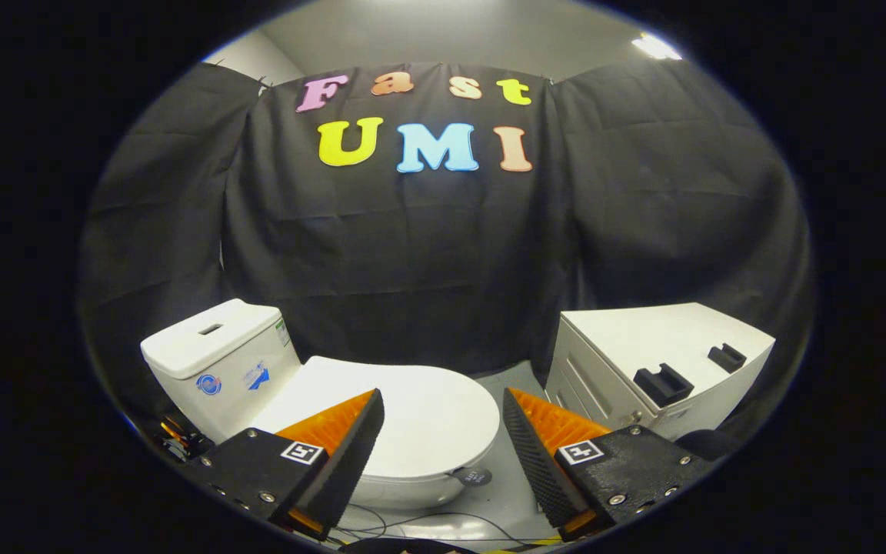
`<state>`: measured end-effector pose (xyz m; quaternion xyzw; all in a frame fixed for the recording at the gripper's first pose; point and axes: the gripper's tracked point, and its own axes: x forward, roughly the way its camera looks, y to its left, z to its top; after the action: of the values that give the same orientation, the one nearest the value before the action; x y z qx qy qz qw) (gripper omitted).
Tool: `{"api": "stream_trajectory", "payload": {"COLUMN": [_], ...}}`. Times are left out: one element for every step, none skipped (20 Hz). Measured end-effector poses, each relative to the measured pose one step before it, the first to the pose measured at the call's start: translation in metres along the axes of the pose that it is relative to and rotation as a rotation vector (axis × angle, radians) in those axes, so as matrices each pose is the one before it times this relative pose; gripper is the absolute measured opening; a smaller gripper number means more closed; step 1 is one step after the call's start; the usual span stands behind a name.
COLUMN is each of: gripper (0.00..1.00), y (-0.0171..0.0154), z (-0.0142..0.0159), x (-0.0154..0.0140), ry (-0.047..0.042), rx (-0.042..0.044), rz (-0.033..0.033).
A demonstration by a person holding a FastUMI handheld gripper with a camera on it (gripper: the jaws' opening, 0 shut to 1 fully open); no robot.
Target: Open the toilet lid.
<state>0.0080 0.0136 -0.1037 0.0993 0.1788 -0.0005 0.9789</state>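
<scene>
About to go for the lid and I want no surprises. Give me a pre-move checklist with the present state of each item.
1. Toilet lid down and needing to be raised: ok, it lies flat and closed over the bowl.
2. Gripper jaws open: ok, spread wide with nothing between them.
3. Jaws at the lid's front rim: not ok, the gripper sits above and short of it, with no contact.
4. Top of lid free of objects: ok on the part showing; the left finger hides one portion.
5. Room for the lid to swing back toward the tank: ok, nothing stands between them.
6. Gap to the white cabinet beside the toilet: ok, bare floor lies between.
</scene>
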Motion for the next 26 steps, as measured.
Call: {"api": "stream_trajectory", "payload": {"gripper": [0.95, 0.95, 0.95, 0.95, 0.95, 0.95, 0.95, 0.95, 0.95, 0.96, 0.96, 0.97, 0.97, 0.97, 0.97, 0.96, 0.96, 0.96, 0.96, 0.96, 0.96, 0.96, 0.96, 0.96, 0.96, 0.95], "y": [-0.00052, -0.00231, -0.00199, -0.0037, -0.00279, -0.00136, -0.00264, -0.00176, -0.00017, -0.00059, -0.00073, -0.00151, -0.00133, -0.00019, 0.00029, 0.00035, 0.00049, -0.00015, -0.00021, -0.0013, -0.00132, -0.00092, 0.002, -0.00031, -0.00399, -0.00516], "z": [-0.00502, -0.0049, -0.00379, -0.0027, -0.00441, -0.00202, -0.00535, -0.00696, -0.00848, -0.00831, -0.00877, -0.00775, -0.0084, -0.00482, -0.00592, -0.00421, -0.00497, -0.00272, -0.004, -0.00327, -0.00515, -0.00363, -0.00536, -0.00589, -0.00769, -0.00343], "x": [0.00091, 0.00227, -0.00048, 0.00138, 0.00235, 0.00245, 0.00285, 0.0056, 0.00464, 0.00585, 0.00522, 0.00599, 0.00438, 0.00464, 0.00328, 0.00444, 0.00255, 0.00296, 0.00143, 0.00242, 0.00157, 0.00163, 0.00182, 0.00213, 0.00101, 0.00242], "ry": [0.01494, 0.01451, 0.01134, 0.01245, 0.01171, 0.00619, 0.0138, 0.02182, 0.02526, 0.02716, 0.02805, 0.02773, 0.02758, 0.0179, 0.01923, 0.01799, 0.01422, 0.00995, 0.00894, 0.00918, 0.00876, 0.00746, 0.00917, 0.01035, 0.00985, 0.01142], "rx": [0.02086, 0.01824, 0.01326, 0.01178, 0.00417, 0.00371, 0.00791, 0.01708, 0.01867, 0.01307, 0.00583, 0.00705, 0.00551, 0.00496, 0.00917, 0.01171, 0.0157, 0.01927, 0.02296, 0.02541, 0.02817, 0.03186, 0.03239, 0.02285, 0.01779, 0.0218], "rz": [0.00032, -0.00337, -0.00424, -0.00775, -0.00364, 0.00069, -0.00178, 0.00019, 0.00247, 0.00058, -0.00661, -0.00745, -0.0076, -0.00416, -0.00253, 0.00018, -0.00189, 0.00009, -0.00234, -0.00372, -0.00128, 0.00082, 0.00867, 0.00057, -0.01162, -0.01302]}}
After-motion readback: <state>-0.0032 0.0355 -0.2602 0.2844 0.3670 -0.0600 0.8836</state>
